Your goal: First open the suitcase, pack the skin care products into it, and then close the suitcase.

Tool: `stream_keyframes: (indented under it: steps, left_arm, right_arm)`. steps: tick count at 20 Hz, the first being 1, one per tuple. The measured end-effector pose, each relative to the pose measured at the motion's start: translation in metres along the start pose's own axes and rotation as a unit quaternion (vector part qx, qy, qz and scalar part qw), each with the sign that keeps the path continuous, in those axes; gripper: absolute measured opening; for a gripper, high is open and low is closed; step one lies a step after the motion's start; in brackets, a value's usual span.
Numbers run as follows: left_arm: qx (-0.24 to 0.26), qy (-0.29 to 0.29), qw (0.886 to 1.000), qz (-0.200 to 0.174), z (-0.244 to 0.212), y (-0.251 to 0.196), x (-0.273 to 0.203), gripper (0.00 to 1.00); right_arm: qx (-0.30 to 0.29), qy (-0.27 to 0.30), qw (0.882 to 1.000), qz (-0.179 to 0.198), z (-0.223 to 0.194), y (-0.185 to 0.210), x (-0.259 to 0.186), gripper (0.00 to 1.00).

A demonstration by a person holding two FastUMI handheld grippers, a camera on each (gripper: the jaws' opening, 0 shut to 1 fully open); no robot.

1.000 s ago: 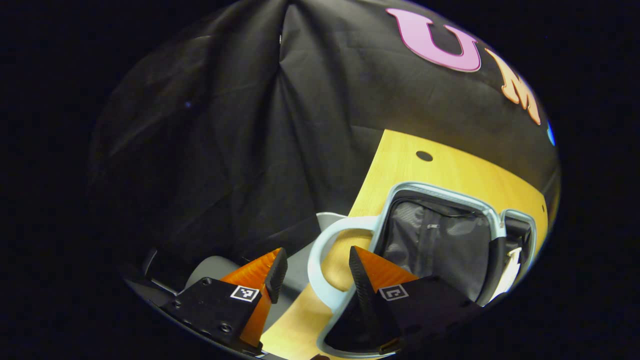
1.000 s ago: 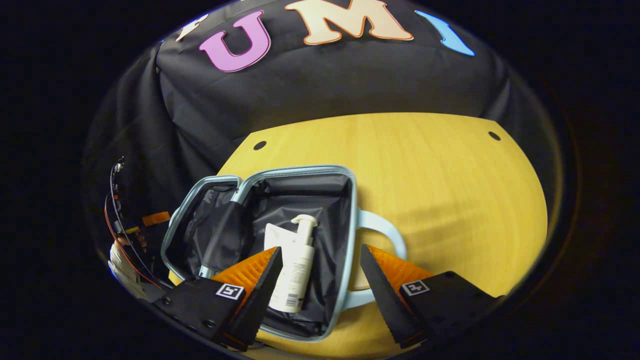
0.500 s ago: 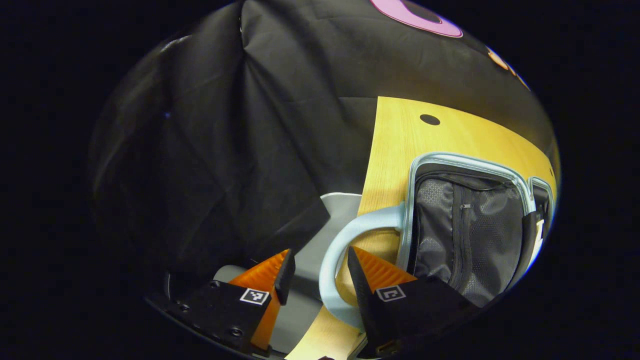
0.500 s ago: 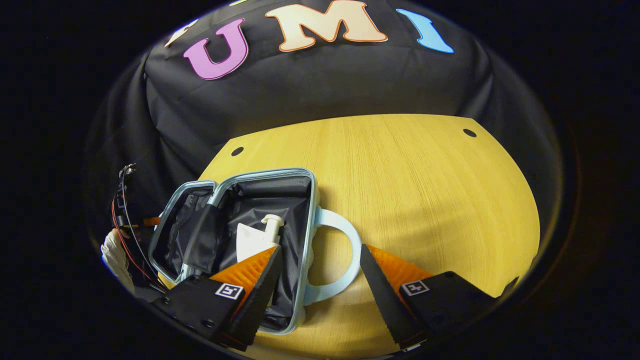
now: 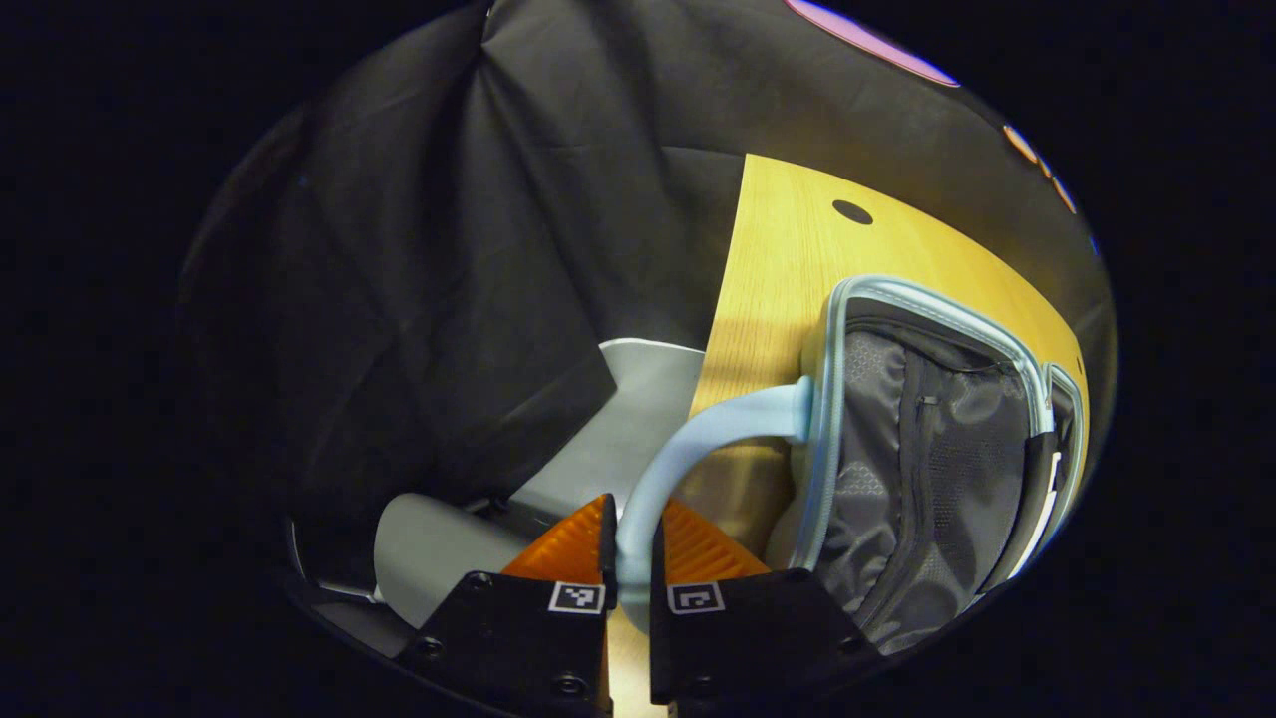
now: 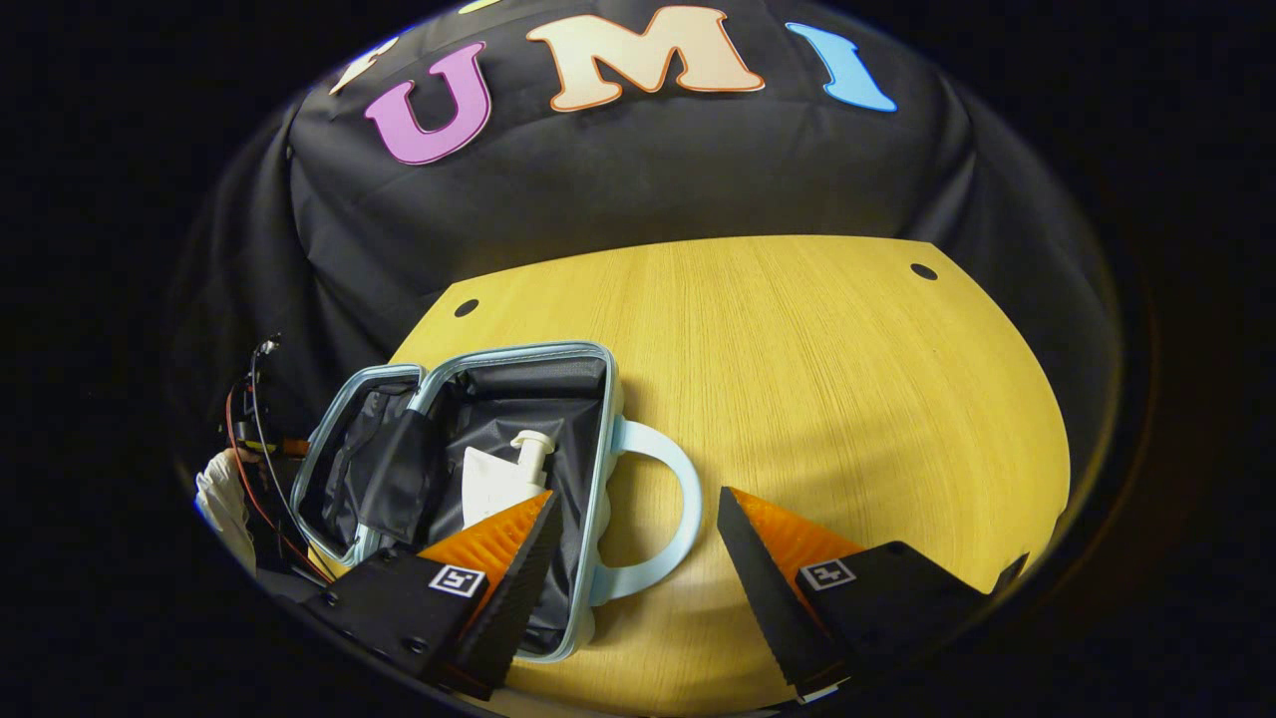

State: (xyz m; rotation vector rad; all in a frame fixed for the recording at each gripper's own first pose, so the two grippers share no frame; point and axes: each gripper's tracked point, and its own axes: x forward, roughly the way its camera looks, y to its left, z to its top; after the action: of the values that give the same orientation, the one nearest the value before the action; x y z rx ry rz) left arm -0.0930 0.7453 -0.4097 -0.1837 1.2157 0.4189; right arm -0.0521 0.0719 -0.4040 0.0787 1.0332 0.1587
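A: Report container status.

B: The suitcase (image 6: 469, 479) lies open on the wooden table (image 6: 847, 399), its two pale blue-rimmed halves laid flat side by side. Both halves are lined with dark fabric. In the right gripper view, the half nearer the centre of the table holds a white pump bottle (image 6: 508, 474) lying on the lining, nozzle pointing toward the booth wall. In the left gripper view, the zipped mesh divider (image 5: 917, 449) covers the near half; what lies beneath it cannot be determined.

A: Left gripper?

B: The left gripper (image 5: 629, 558) has its jaws pressed against both sides of the pale blue handle (image 5: 688, 454) on that near half, pinching it. The half is tilted, its handle side raised off the table.

A: Right gripper?

B: The right gripper (image 6: 638, 543) has its jaws spread wide, gripping nothing. It hovers above the second handle (image 6: 658, 519), which projects from the bottle-side half over bare table.
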Motion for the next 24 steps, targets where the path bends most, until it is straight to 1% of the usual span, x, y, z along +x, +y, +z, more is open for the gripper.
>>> stream_keyframes:
  steps: [1,2,4,7,8,11,13,14,16,19,23,24]
  left_arm:
    - [-0.003,0.006,1.000,0.001,-0.001,-0.002,-0.005,0.07]
    - [-0.006,0.003,1.000,-0.005,0.003,-0.006,-0.009,0.04]
    - [-0.011,-0.005,1.000,-0.013,0.010,-0.010,-0.022,0.01]
    - [-0.013,-0.040,0.999,-0.022,0.024,-0.015,-0.055,0.00]
    - [-0.013,-0.053,0.998,-0.030,0.029,-0.018,-0.066,0.00]
    - [-0.021,-0.096,0.994,-0.054,0.050,-0.023,-0.108,0.00]
    - [-0.033,-0.118,0.989,-0.083,0.062,-0.037,-0.141,0.00]
    - [-0.032,-0.133,0.986,-0.097,0.069,-0.048,-0.158,0.00]
    - [-0.026,-0.161,0.980,-0.111,0.076,-0.068,-0.186,0.00]
    - [-0.014,-0.197,0.970,-0.142,0.084,-0.111,-0.222,0.00]
    - [0.004,-0.230,0.953,-0.199,0.090,-0.180,-0.269,0.01]
    - [0.014,-0.232,0.948,-0.218,0.092,-0.202,-0.281,0.00]
  right_arm:
    - [0.001,0.000,1.000,0.000,0.000,-0.001,-0.001,0.95]
    - [0.002,0.000,1.000,-0.001,0.000,-0.002,-0.002,0.95]
    - [0.010,0.001,1.000,0.000,-0.002,0.000,0.000,0.95]
    - [0.010,-0.001,1.000,0.005,-0.001,0.000,-0.001,0.95]
    - [0.009,-0.002,1.000,0.008,-0.001,0.001,-0.002,0.98]
    - [0.003,-0.006,1.000,0.022,0.000,0.005,-0.005,0.99]
    - [0.000,-0.011,0.999,0.030,0.003,0.005,-0.006,0.99]
    - [-0.001,-0.015,0.999,0.033,0.004,0.003,-0.008,0.99]
    - [-0.002,-0.023,0.999,0.039,0.009,-0.002,-0.013,0.98]
    - [0.006,-0.033,0.998,0.047,0.015,-0.016,-0.020,0.99]
    - [0.016,-0.047,0.998,0.046,0.025,-0.049,-0.032,0.98]
    - [0.018,-0.049,0.998,0.044,0.026,-0.058,-0.035,0.95]
